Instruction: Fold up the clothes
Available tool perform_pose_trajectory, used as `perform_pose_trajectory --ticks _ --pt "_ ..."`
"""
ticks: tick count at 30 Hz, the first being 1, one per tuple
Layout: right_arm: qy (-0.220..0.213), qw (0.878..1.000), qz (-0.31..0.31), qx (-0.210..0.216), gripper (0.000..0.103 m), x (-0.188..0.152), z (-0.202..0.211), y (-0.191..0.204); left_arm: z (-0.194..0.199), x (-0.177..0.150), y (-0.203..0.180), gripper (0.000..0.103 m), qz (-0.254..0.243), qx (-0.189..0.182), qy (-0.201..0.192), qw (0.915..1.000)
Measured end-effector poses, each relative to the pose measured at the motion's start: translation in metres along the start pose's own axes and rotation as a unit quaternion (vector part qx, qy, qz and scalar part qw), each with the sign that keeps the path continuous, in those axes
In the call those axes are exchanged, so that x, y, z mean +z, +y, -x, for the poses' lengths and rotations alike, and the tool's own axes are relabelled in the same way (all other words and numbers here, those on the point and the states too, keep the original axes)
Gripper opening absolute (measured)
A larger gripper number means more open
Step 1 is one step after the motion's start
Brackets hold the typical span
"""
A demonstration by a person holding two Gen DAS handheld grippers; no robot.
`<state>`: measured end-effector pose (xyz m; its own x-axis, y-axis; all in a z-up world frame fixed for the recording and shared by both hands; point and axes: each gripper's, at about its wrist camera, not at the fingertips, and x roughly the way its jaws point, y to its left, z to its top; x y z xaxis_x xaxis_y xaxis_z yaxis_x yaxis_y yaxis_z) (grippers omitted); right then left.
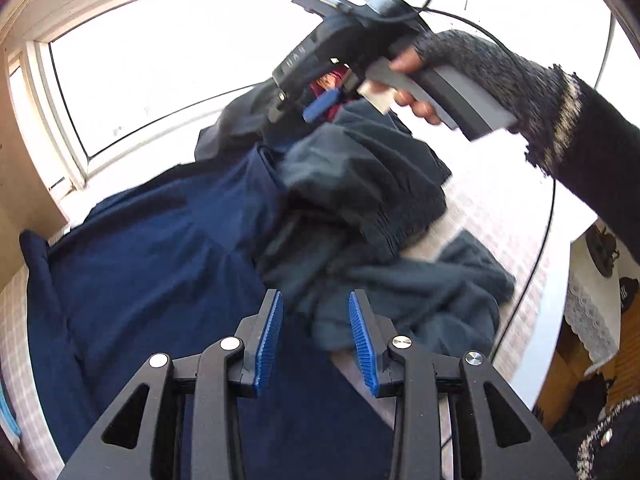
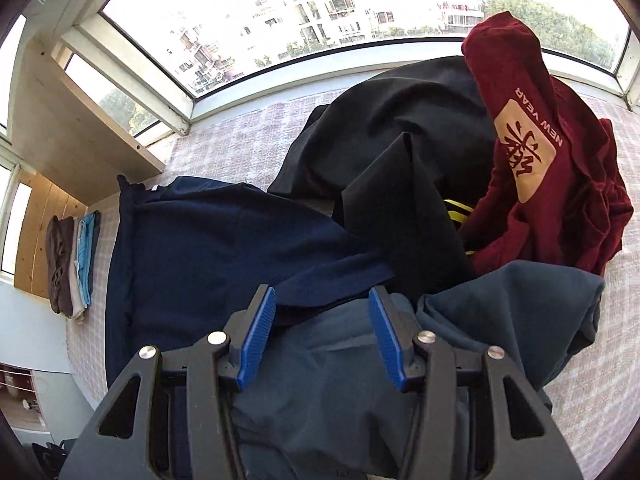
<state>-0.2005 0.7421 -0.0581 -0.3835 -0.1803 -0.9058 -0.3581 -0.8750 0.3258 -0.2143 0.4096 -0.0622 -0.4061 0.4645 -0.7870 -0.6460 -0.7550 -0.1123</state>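
Observation:
A navy garment (image 1: 160,240) lies spread flat on the checked cover (image 1: 480,216). My left gripper (image 1: 316,300) hovers open over its near edge, holding nothing. Beside it lies a crumpled grey-blue garment (image 1: 368,184), blurred in the left wrist view. Above that heap a gloved hand (image 1: 480,68) holds my right gripper (image 1: 316,100). In the right wrist view my right gripper (image 2: 322,296) stands open just over the grey-blue garment (image 2: 340,380), with cloth showing behind the gap. The navy garment (image 2: 220,240) stretches away to the left.
A black garment (image 2: 400,120) and a dark red printed garment (image 2: 540,168) are piled behind, near the window. Folded clothes (image 2: 72,264) are stacked at the far left by a wooden panel. A black cable (image 1: 532,272) trails across the cover on the right.

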Motion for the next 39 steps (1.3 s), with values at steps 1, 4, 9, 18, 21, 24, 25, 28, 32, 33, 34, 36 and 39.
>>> perform_pose_trajectory --ticks 1,4,9,18,21,24,25,28,32,33,34,36,39 --pt "0.008 1.0 -0.005 -0.001 0.048 0.002 -0.007 -0.003 -0.012 0.015 0.007 0.033 0.004 0.002 -0.009 0.9999" --pt "0.033 0.999 -0.02 -0.005 0.048 0.01 -0.027 -0.014 -0.044 0.04 0.016 0.034 0.006 0.007 -0.01 0.9999" --pt "0.074 0.996 -0.045 -0.012 0.048 0.022 -0.06 -0.031 -0.082 0.057 0.027 0.034 0.006 0.008 0.005 0.9999" --pt "0.053 0.996 -0.016 0.076 0.014 0.032 -0.053 -0.029 -0.094 0.061 0.047 0.016 0.036 -0.055 -0.014 0.9978" --pt "0.042 0.996 0.006 0.084 0.009 0.038 -0.042 -0.025 -0.087 0.057 0.055 0.011 0.055 -0.075 -0.025 0.9954" --pt "0.037 0.995 0.006 0.089 0.009 0.044 -0.04 -0.03 -0.082 0.055 0.061 0.008 0.064 -0.088 -0.037 0.9934" --pt "0.037 0.996 0.004 0.083 0.009 0.045 -0.042 -0.033 -0.081 0.055 0.063 0.007 0.068 -0.09 -0.039 0.9929" --pt "0.033 0.998 -0.019 0.054 0.013 0.043 -0.042 -0.044 -0.083 0.054 0.067 0.007 0.073 -0.093 -0.034 0.9924" --pt "0.075 0.992 -0.072 0.078 0.047 0.034 -0.05 -0.059 -0.085 0.051 0.07 0.007 0.07 -0.091 -0.023 0.9931" --pt "0.071 0.992 -0.064 0.082 0.047 0.032 -0.051 -0.056 -0.085 0.052 0.071 0.007 0.072 -0.09 -0.023 0.993" --pt "0.066 0.993 -0.054 0.081 0.047 0.031 -0.052 -0.053 -0.086 0.052 0.072 0.007 0.073 -0.09 -0.023 0.993" --pt "0.066 0.993 -0.043 0.091 0.047 0.029 -0.056 -0.045 -0.087 0.053 0.073 0.007 0.076 -0.087 -0.023 0.993" --pt "0.073 0.994 -0.023 0.076 0.047 0.03 -0.068 -0.037 -0.087 0.055 0.071 0.007 0.071 -0.085 -0.024 0.9935"
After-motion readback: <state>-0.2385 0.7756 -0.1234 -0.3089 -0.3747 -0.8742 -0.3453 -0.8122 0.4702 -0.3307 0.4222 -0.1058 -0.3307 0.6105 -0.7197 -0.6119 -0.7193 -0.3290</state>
